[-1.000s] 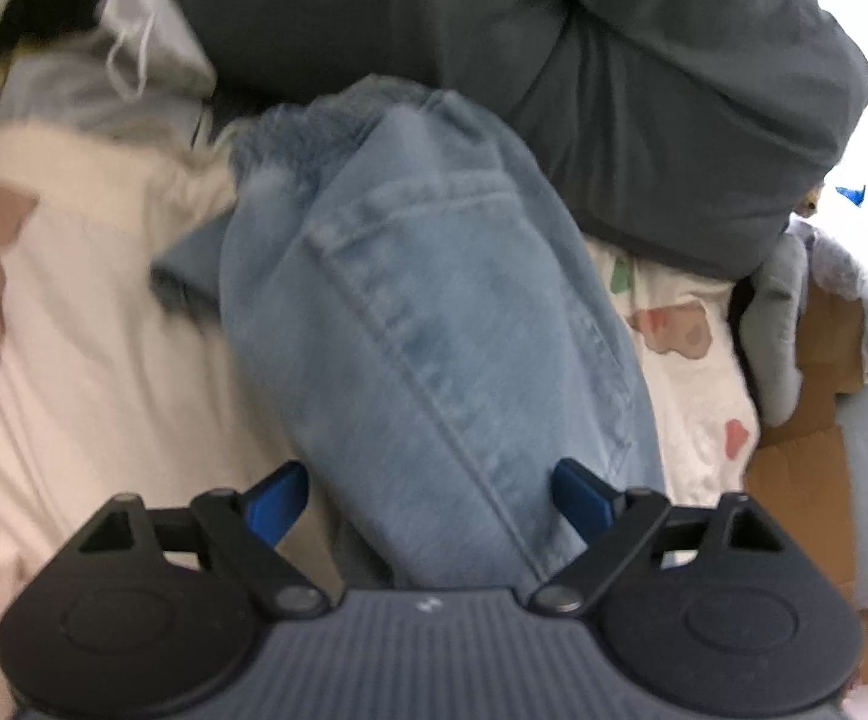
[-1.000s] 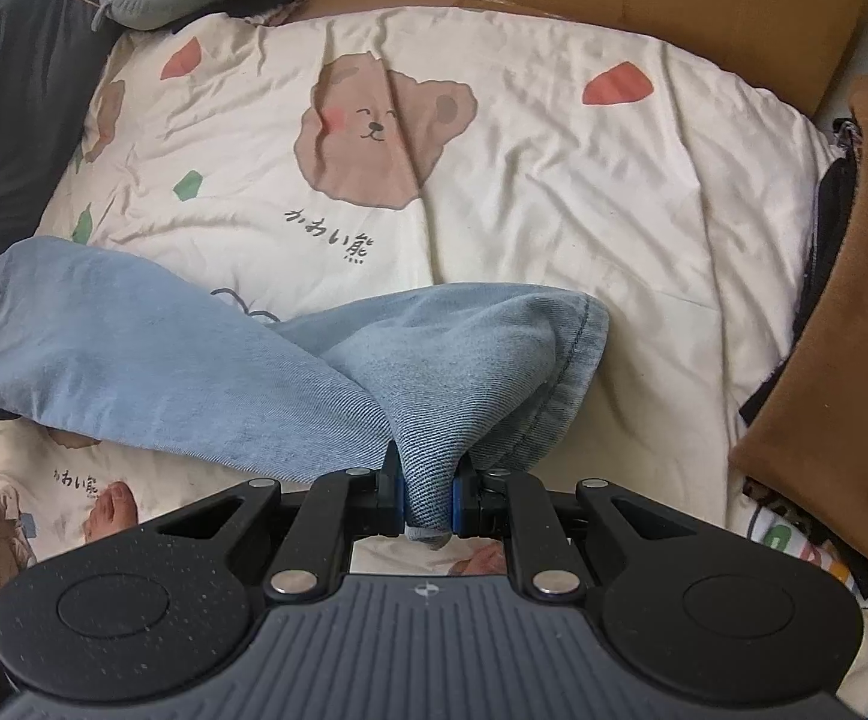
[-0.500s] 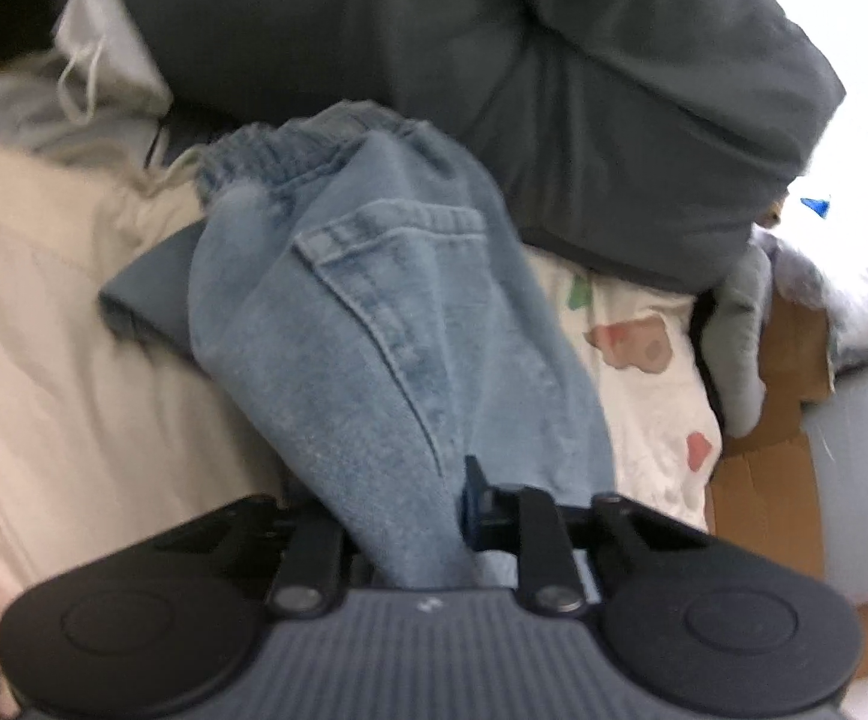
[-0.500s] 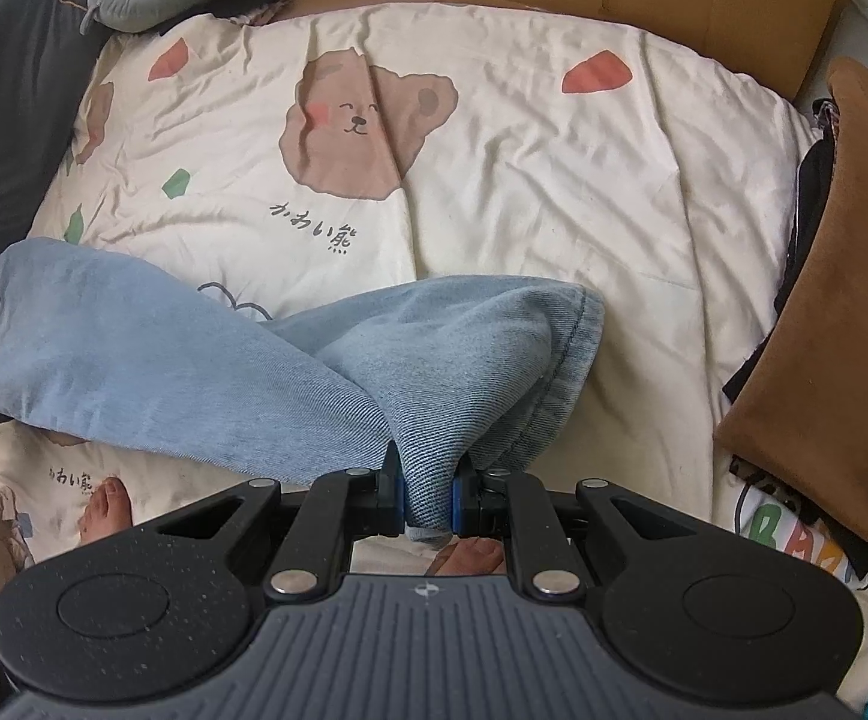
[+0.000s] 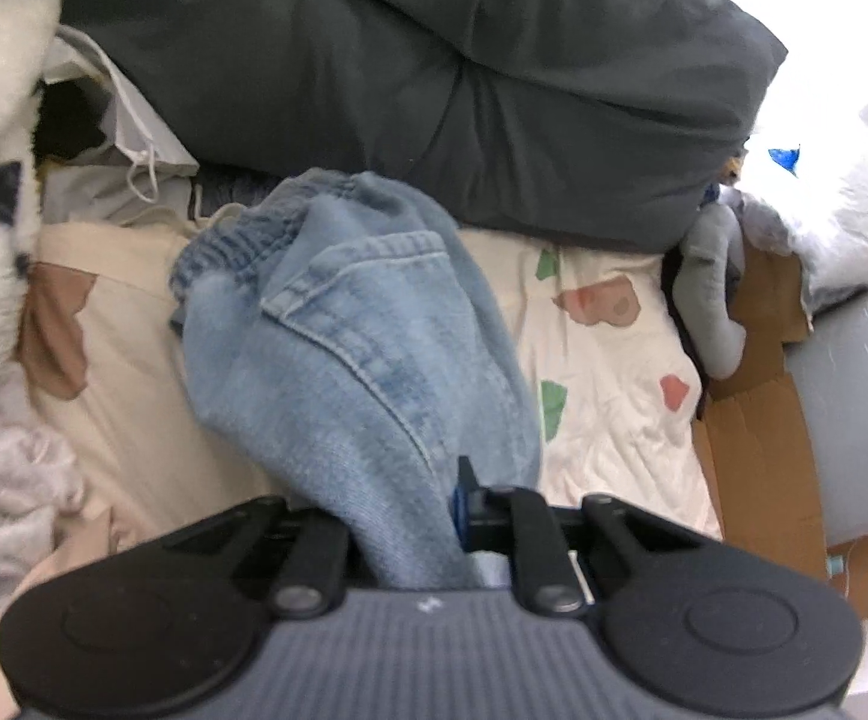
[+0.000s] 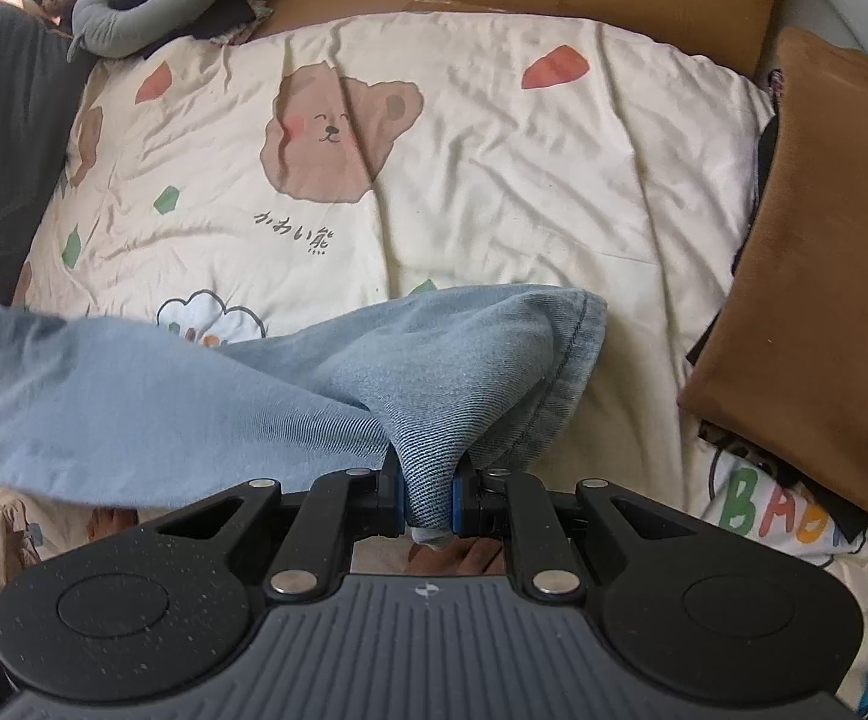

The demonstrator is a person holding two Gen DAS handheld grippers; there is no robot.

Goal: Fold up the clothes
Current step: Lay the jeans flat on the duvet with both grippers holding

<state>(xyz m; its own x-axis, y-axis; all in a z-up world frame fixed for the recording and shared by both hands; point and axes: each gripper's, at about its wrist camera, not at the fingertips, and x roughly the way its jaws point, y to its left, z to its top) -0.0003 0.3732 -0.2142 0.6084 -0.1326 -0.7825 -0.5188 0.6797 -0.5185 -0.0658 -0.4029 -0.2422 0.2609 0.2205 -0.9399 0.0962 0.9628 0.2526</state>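
Cream bedding (image 6: 493,138) printed with bears fills the background, a dark pillow (image 5: 493,78) at its head. Between 2 grippers hang light jeans (image 6: 194,396), their long axis running from the waistband end to the hem end. Left gripper (image 5: 410,516) pinches denim near the back pocket, jaws narrow, cloth bunched between them. Right gripper (image 6: 428,495) clamps the hem end. For the fold, these 2 held ends likely must meet over the bedding.
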